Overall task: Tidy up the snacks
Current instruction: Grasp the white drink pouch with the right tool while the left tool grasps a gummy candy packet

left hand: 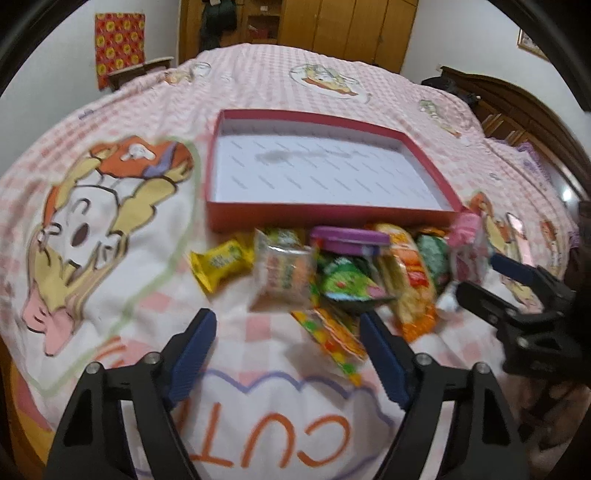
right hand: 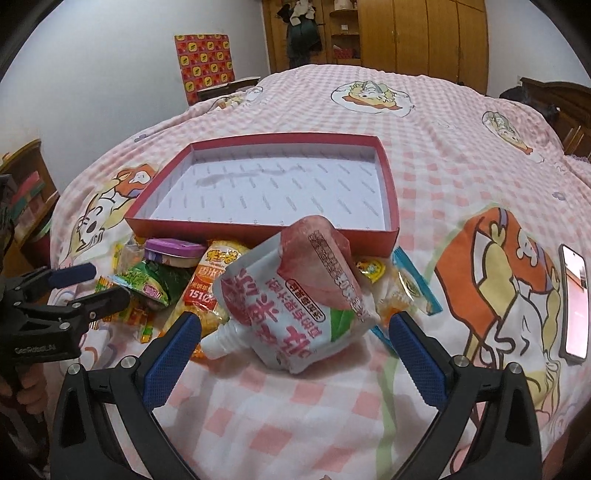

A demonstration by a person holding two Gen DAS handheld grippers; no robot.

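Observation:
A pile of snack packets lies on the bed in front of a shallow red box (left hand: pixel 221 218) (right hand: pixel 391 192) with a bare white floor. The pile holds a yellow packet (left hand: pixel 218 263), a clear cracker packet (left hand: pixel 282 277), a green packet (left hand: pixel 345 284), a purple tin (left hand: pixel 349 240) (right hand: pixel 173 249) and an orange packet (left hand: pixel 412 273). My left gripper (left hand: pixel 288 328) is open just short of the pile. My right gripper (right hand: pixel 295 332) is open around a pink-and-white spouted pouch (right hand: pixel 295 306), fingers not touching it. Each gripper shows in the other's view, left (right hand: pixel 85 284) and right (left hand: pixel 476 273).
The pink checked bedspread (right hand: pixel 424 122) with cartoon prints covers the bed. A phone (right hand: pixel 574 306) lies at the right. Wooden wardrobes (right hand: pixel 424 33) stand behind, a headboard (left hand: pixel 517 107) at the right, a patterned panel (right hand: pixel 205 66) by the wall.

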